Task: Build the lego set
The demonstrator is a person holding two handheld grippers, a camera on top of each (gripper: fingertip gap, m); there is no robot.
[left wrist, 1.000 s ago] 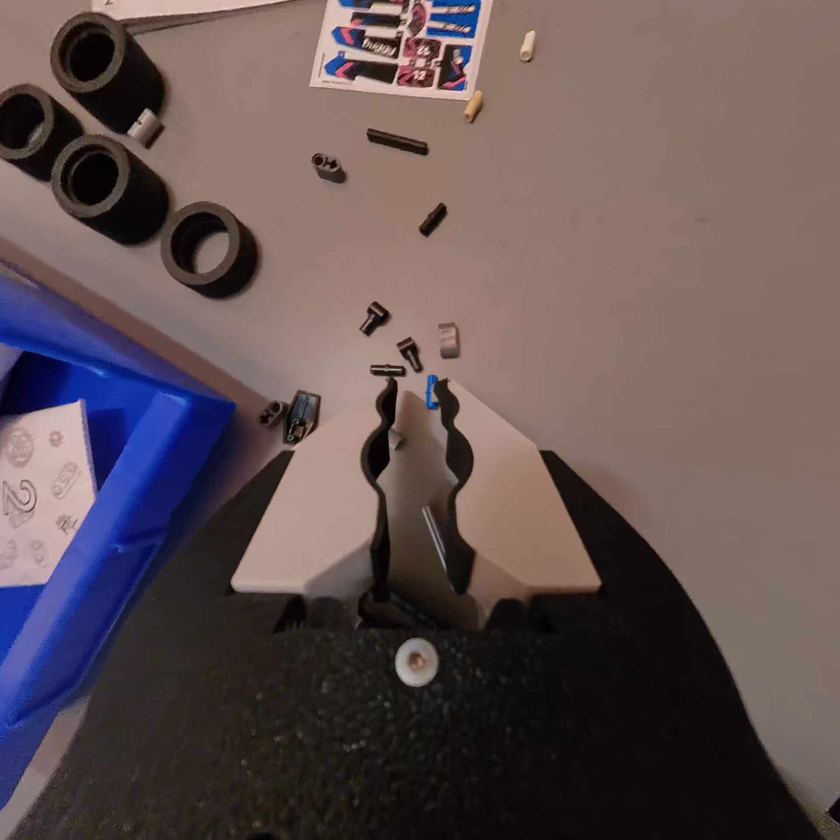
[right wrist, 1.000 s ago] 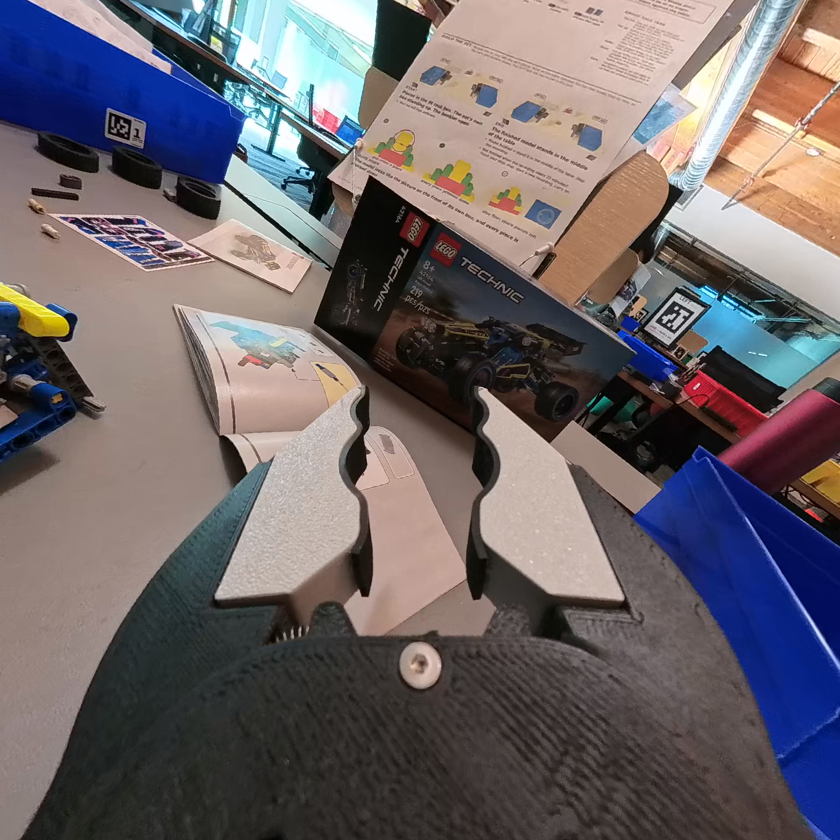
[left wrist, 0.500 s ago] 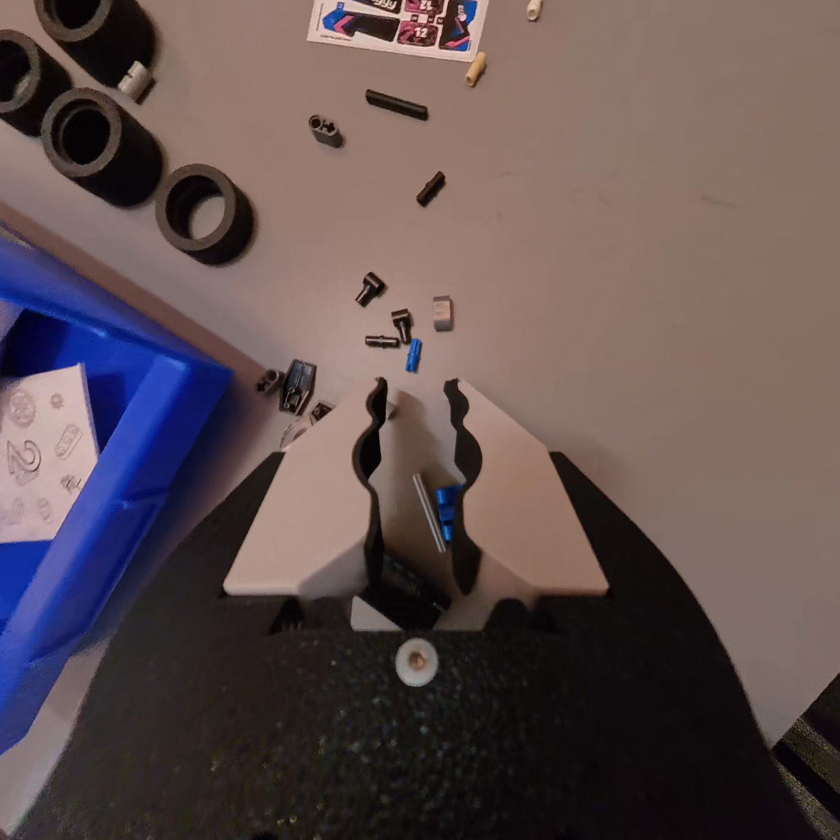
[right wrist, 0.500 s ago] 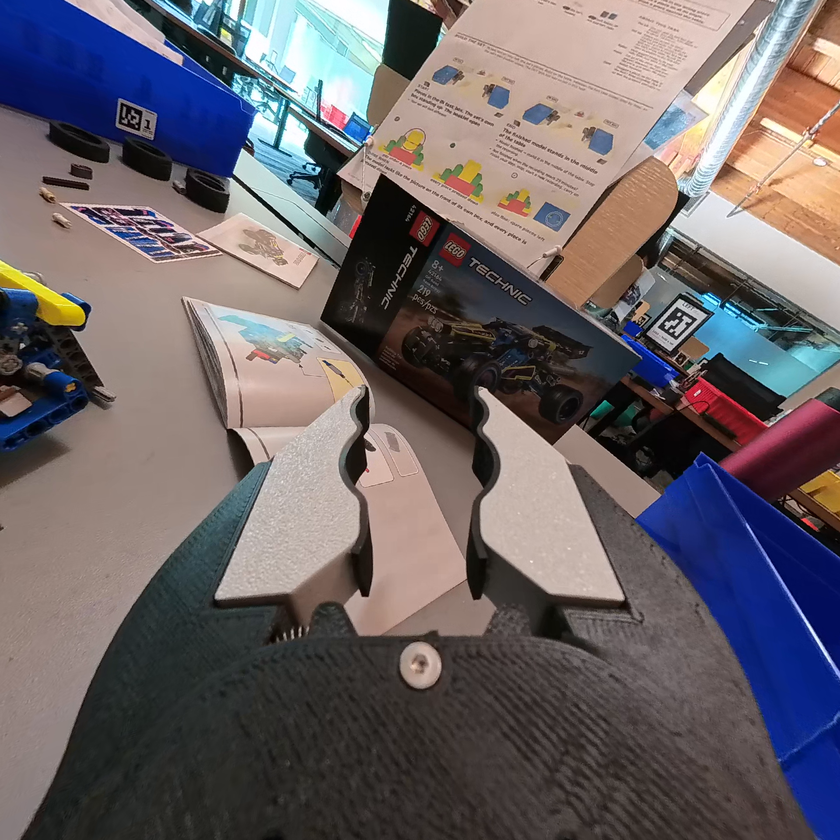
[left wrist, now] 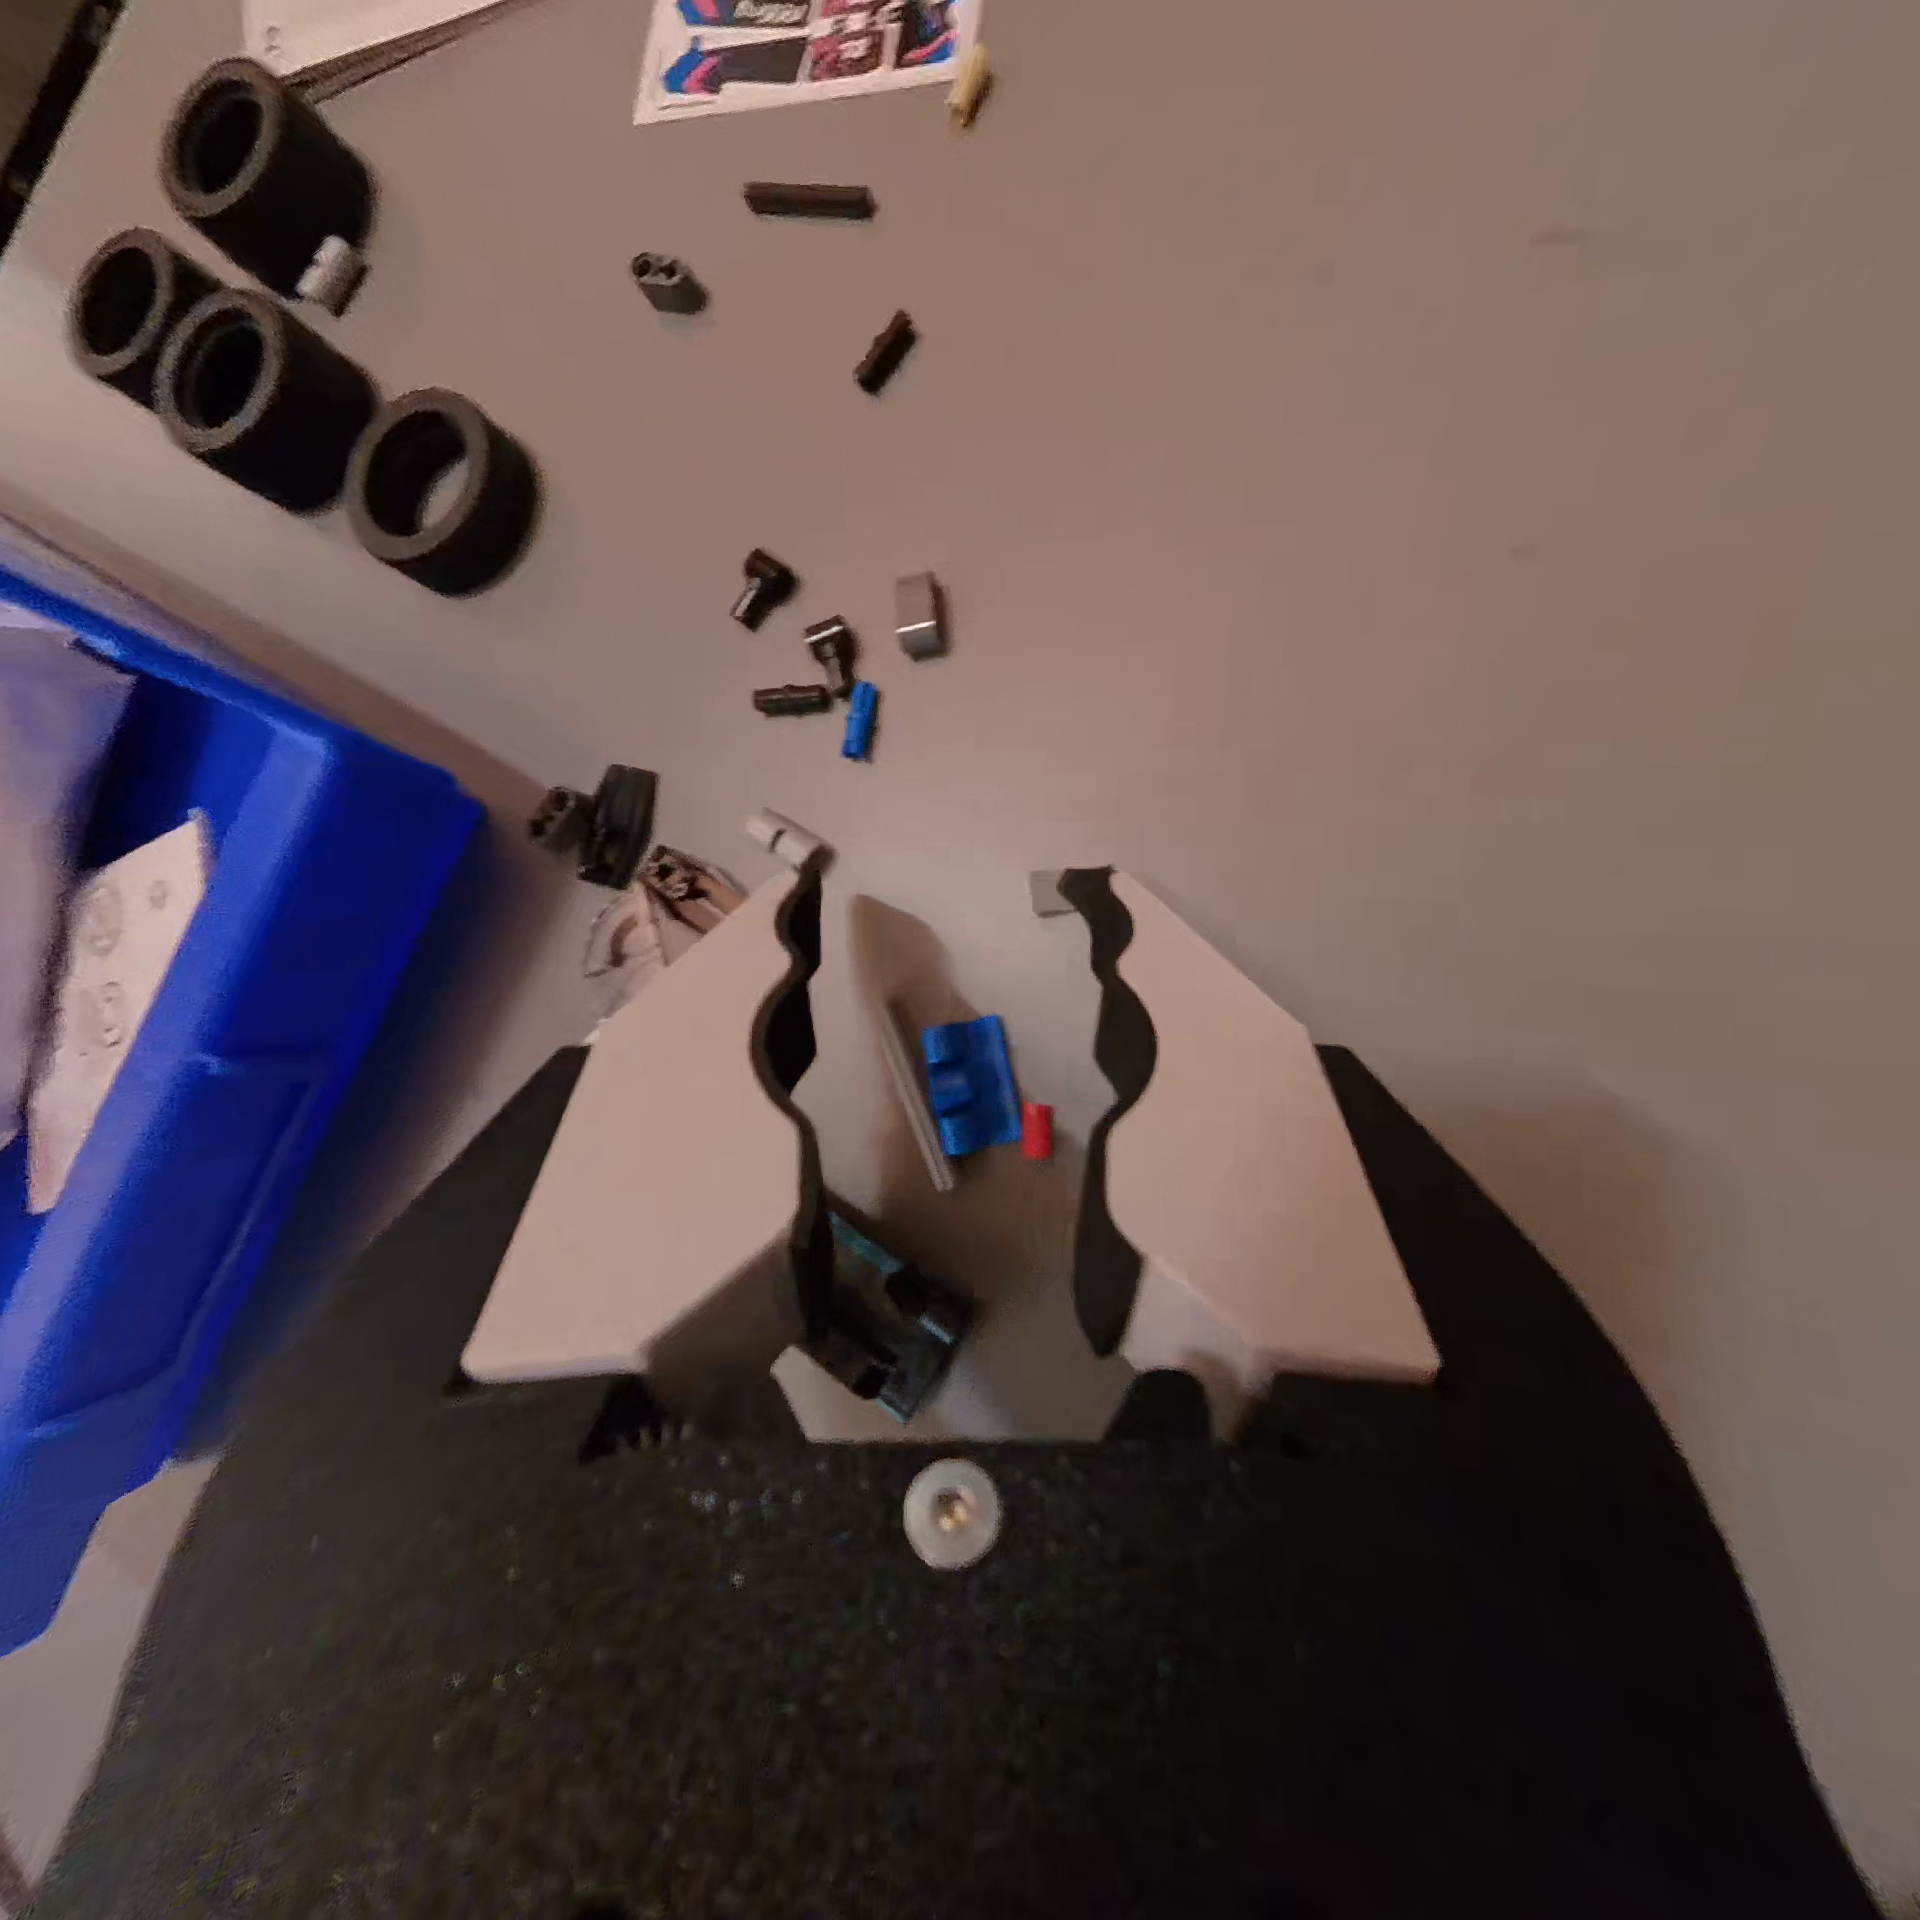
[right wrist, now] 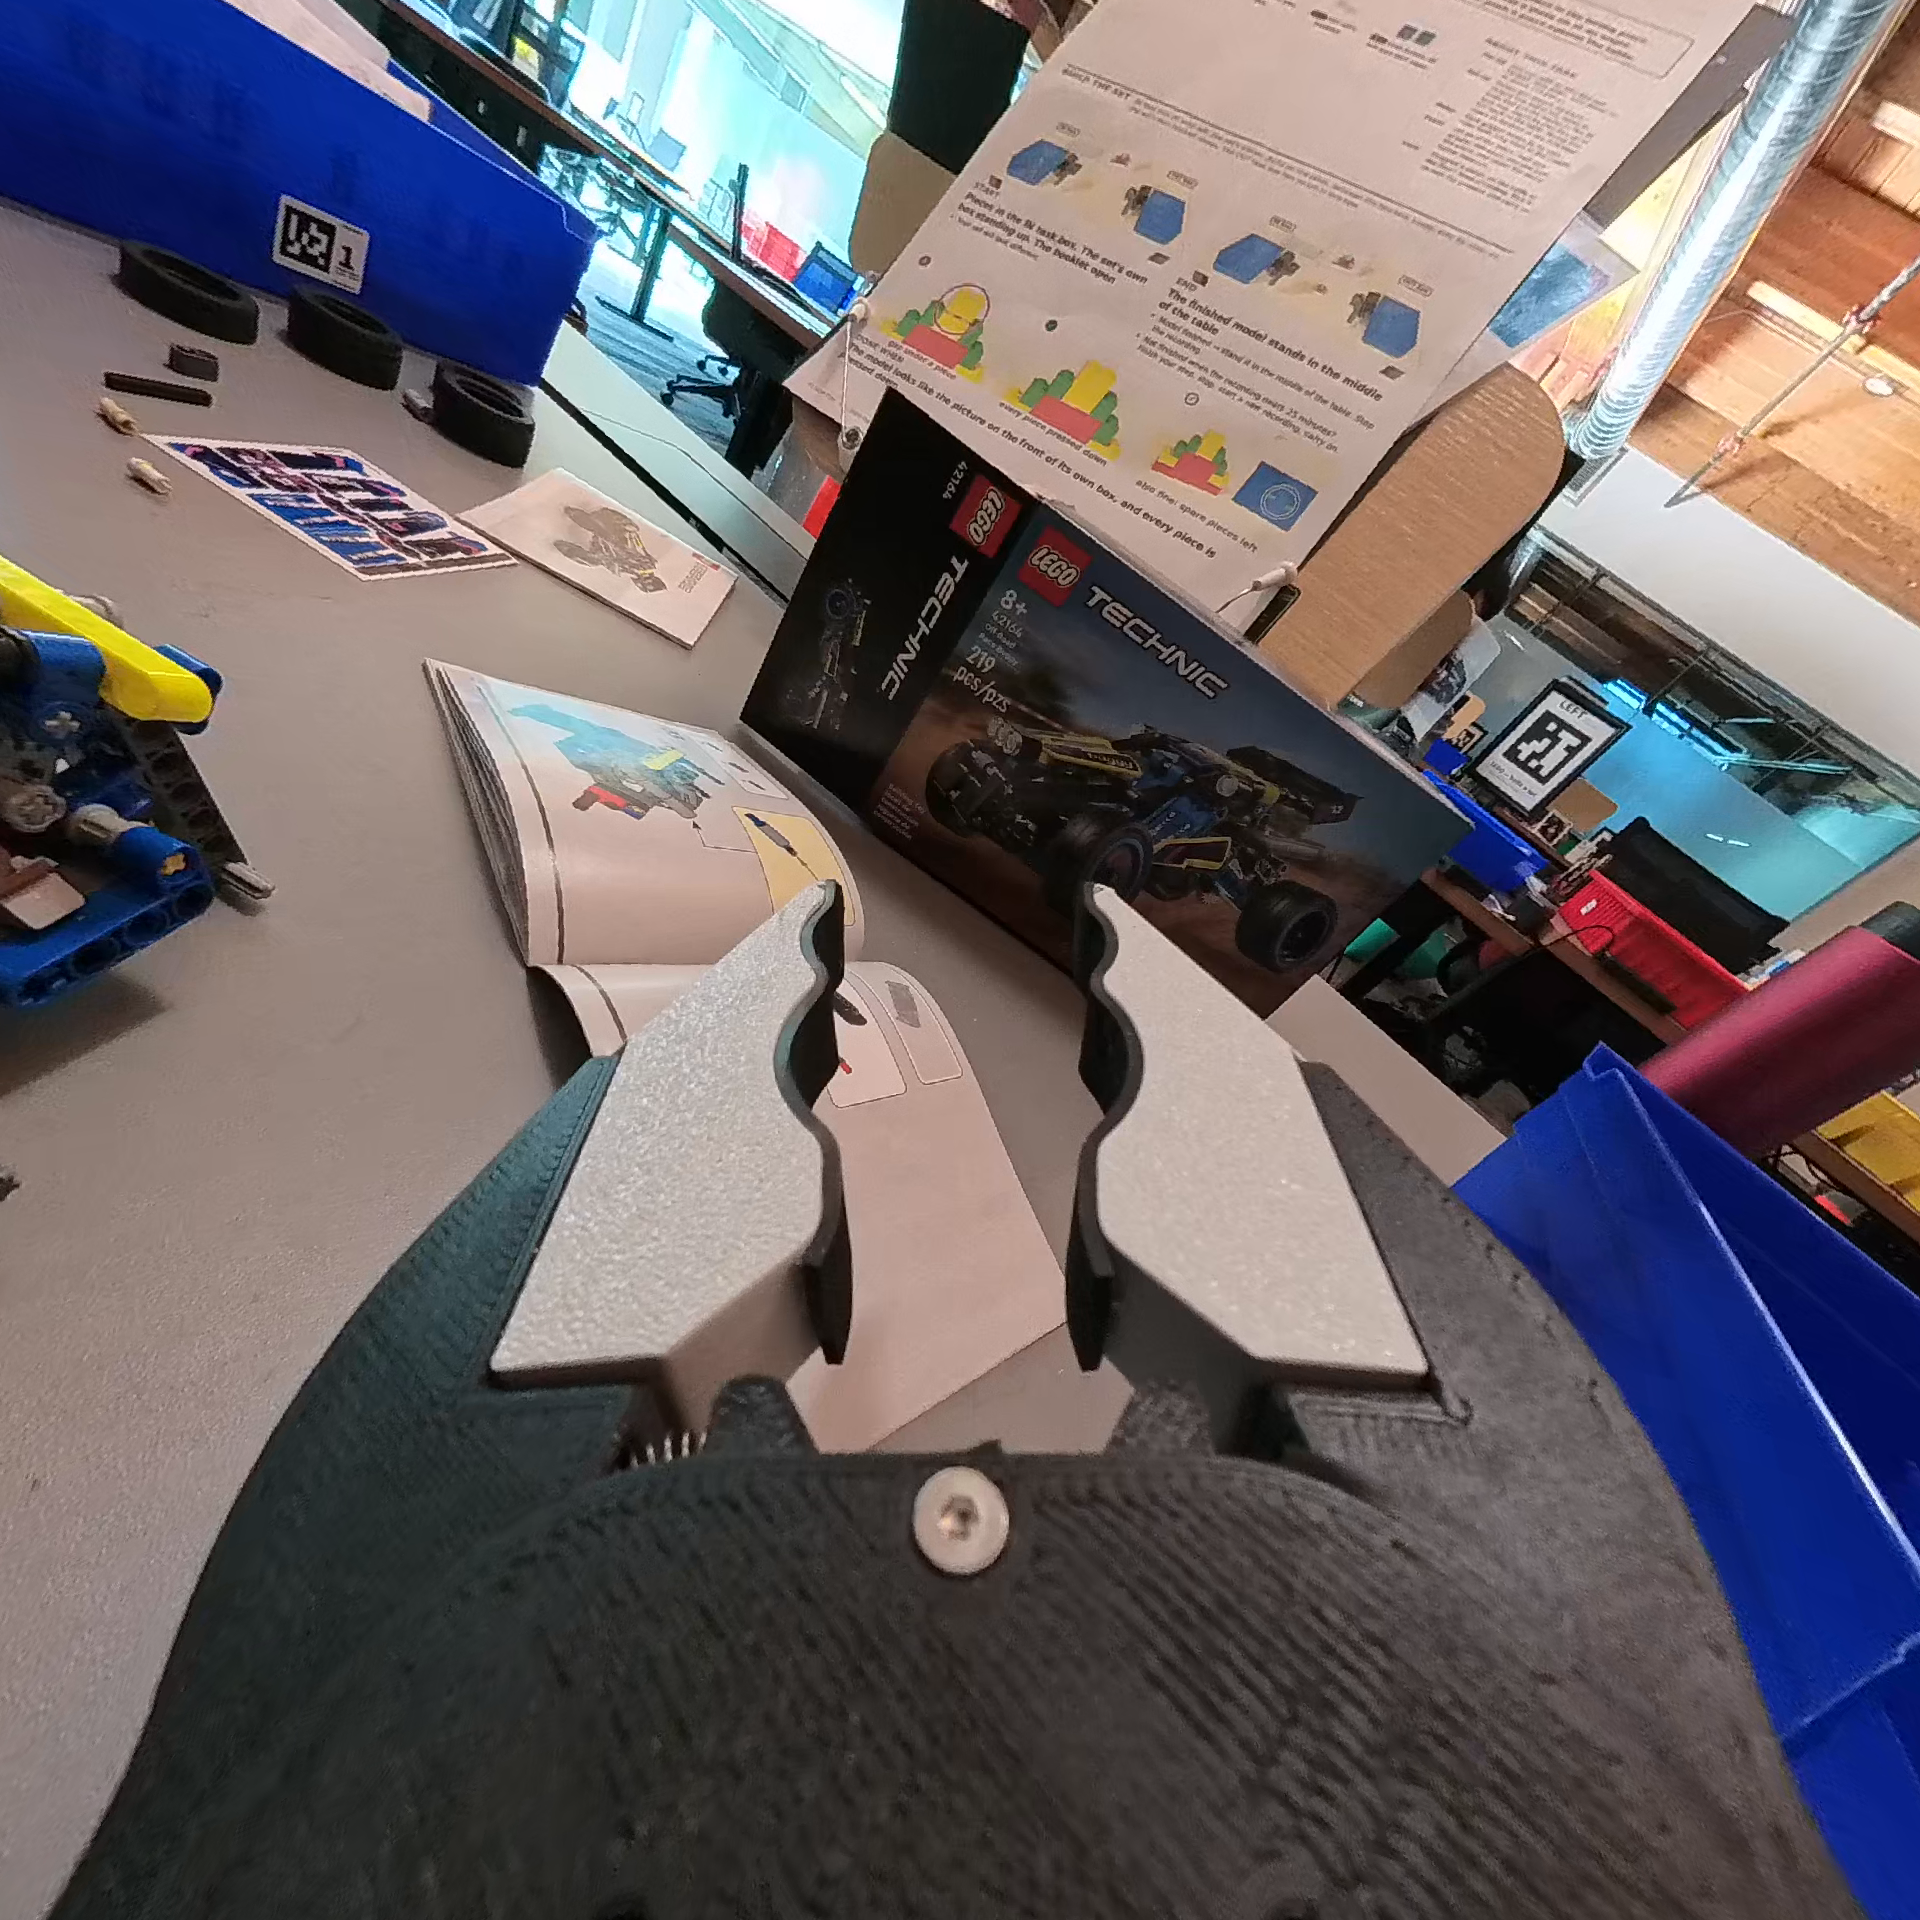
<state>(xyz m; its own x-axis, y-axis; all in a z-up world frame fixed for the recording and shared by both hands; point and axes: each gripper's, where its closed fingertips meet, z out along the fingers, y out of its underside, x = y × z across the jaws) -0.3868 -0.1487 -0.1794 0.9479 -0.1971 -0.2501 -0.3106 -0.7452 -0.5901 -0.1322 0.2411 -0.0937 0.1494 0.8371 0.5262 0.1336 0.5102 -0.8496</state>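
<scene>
Left gripper (left wrist: pixel 945 894) above a grey table (left wrist: pixel 1455 520), tilted downward, fingers (left wrist: pixel 675 1122) spread well apart and pressing on nothing. Between the fingers, on the table: a blue ridged brick (left wrist: pixel 968 1086), a thin grey rod (left wrist: pixel 916 1101) touching its left edge, a tiny red piece (left wrist: pixel 1035 1130) at its lower right, and a black part with teal edges (left wrist: pixel 888 1340) near the finger roots. Just beyond the left fingertip, a small white peg (left wrist: pixel 779 836); by the right fingertip, a small grey tile (left wrist: pixel 1047 891). Farther ahead, a cluster of small black pins (left wrist: pixel 800 644), a blue pin (left wrist: pixel 859 719) and a grey block (left wrist: pixel 920 615). Upper left, four black tyres (left wrist: pixel 312 343) in a loose row. At the top edge, a sticker sheet (left wrist: pixel 810 52) and a black axle (left wrist: pixel 808 200). Left side, a blue bin (left wrist: pixel 312 935) with a printed sheet inside.

Right gripper (right wrist: pixel 956 914) low over the same table, fingers (right wrist: pixel 717 1101) apart, pads clear of everything. Beneath and just ahead, an open instruction booklet (right wrist: pixel 623 821). Behind the booklet, a dark toy-car box (right wrist: pixel 1091 748) standing upright. Far left, a partly built blue and yellow model (right wrist: pixel 83 790). Right edge, another blue bin (right wrist: pixel 1714 1351). Behind the box, a large printed sheet (right wrist: pixel 1247 260) hanging at a slant.
</scene>
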